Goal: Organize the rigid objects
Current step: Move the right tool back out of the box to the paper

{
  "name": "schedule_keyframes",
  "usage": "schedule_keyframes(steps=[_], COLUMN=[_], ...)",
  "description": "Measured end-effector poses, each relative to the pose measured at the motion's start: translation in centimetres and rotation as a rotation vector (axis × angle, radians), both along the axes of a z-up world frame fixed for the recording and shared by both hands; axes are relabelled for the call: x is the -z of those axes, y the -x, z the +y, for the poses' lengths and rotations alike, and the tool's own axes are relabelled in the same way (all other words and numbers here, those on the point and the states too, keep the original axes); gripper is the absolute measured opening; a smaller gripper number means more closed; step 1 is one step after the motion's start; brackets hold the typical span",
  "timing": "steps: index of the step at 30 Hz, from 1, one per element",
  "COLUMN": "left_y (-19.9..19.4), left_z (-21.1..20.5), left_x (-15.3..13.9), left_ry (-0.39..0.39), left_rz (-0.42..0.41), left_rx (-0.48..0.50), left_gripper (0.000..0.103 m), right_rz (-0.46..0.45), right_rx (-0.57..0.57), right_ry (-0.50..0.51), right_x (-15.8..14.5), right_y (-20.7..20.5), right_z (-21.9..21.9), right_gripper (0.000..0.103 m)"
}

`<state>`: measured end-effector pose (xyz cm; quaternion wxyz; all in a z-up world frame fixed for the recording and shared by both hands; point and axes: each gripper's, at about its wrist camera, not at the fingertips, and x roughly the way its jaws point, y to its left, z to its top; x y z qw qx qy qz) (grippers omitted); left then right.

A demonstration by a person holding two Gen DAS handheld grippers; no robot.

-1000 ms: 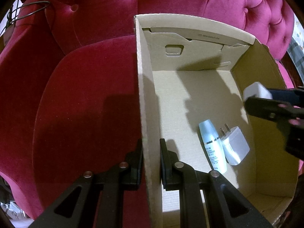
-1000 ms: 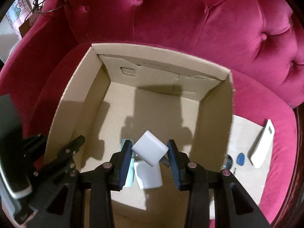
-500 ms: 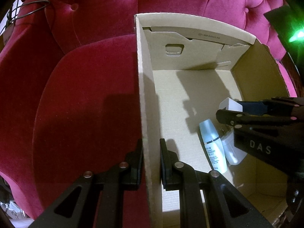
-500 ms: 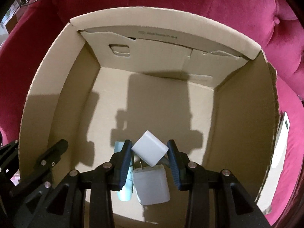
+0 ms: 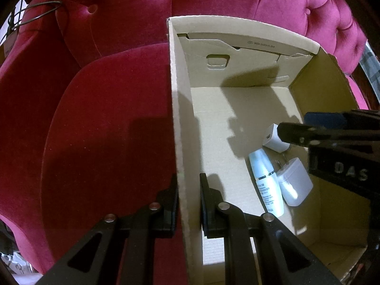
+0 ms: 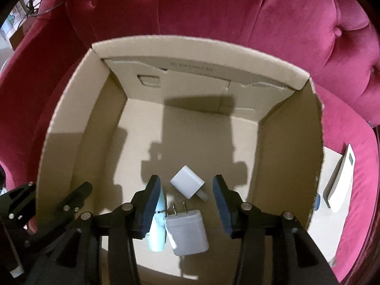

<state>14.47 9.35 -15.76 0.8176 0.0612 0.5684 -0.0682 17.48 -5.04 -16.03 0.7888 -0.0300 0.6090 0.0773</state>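
Note:
An open cardboard box point(image 5: 180, 109) stands on a crimson velvet seat. My left gripper point(image 5: 188, 190) is shut on the box's left wall, one finger on each side. Inside the box, my right gripper point(image 6: 186, 185) points down and its jaws are opening. A small white cube charger point(image 6: 187, 185) lies on the box floor between them, clear of both pads. From the left wrist, the right gripper point(image 5: 294, 124) hangs just over that charger point(image 5: 275, 140). A pale blue bottle point(image 6: 158, 228) and a larger white plug adapter point(image 6: 187, 230) lie side by side nearer the camera.
A white remote point(image 6: 339, 178) lies on a pale cardboard sheet point(image 6: 330, 225) right of the box point(image 6: 201, 54), with a small blue item point(image 6: 317, 200) beside it. The tufted seat back point(image 6: 237, 11) rises behind. A wire loop point(image 5: 42, 14) hangs at the far left.
My right gripper sank into the box with the white cube charger, then spread its jaws and let it drop onto the floor. The left gripper kept its hold on the wall.

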Motion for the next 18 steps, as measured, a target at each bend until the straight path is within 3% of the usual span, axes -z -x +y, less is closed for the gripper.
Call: schedule_keyframes(steps=[5,18], left_y=[0.0,-0.1], left_z=[-0.2,-0.2], left_x=[0.1,0.2], left_ry=[-0.004,-0.007], left_rz=[-0.001,0.0], left_rx=[0.001,0.003], left_gripper=[0.016,0.016], right_rz=[-0.022,-0.074], right_rx=[-0.004,-0.005], right_ry=[0.002,0.008], right_x=[-1.5,-6.2], right_y=[0.8,1.2], right_z=[-0.3,-1.2], right_gripper=[0.053,0.088])
